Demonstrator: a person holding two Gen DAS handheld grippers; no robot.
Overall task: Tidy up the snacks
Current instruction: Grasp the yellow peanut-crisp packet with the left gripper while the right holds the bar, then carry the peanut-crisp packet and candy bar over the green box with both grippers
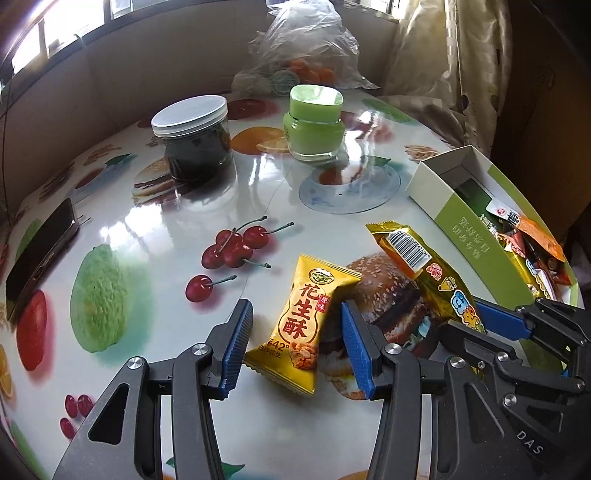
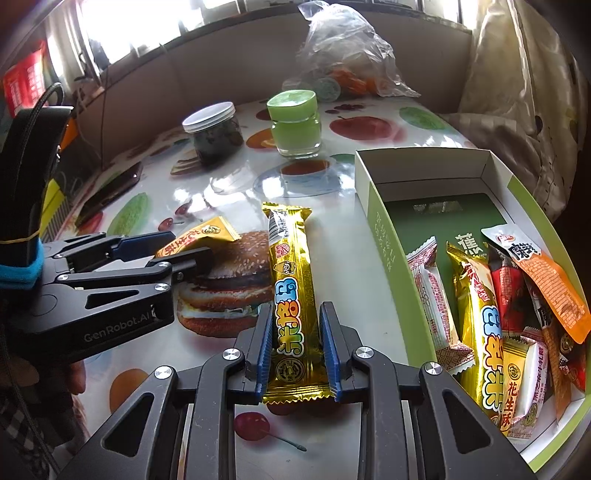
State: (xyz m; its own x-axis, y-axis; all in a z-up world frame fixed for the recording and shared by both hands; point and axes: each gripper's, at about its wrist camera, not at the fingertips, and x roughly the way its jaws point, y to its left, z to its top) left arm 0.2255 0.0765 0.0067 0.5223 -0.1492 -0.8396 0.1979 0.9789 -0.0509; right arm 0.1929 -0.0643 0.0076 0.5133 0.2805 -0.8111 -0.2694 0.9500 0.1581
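A round table (image 1: pixel 155 221) with a glossy cloth printed with cherries, burgers and fruit lies under and ahead of the tongs, glare from daylight spread across it. Beyond its far edge runs a beige padded wall panel (image 2: pixel 229 66), and above that bright windows (image 2: pixel 147 22), blown out white. Far right of the tongs hangs a cream patterned curtain (image 2: pixel 517 92), bunched against the table's edge.

Two lidded jars (image 1: pixel 192 136) stand near a phone (image 1: pixel 40 254).
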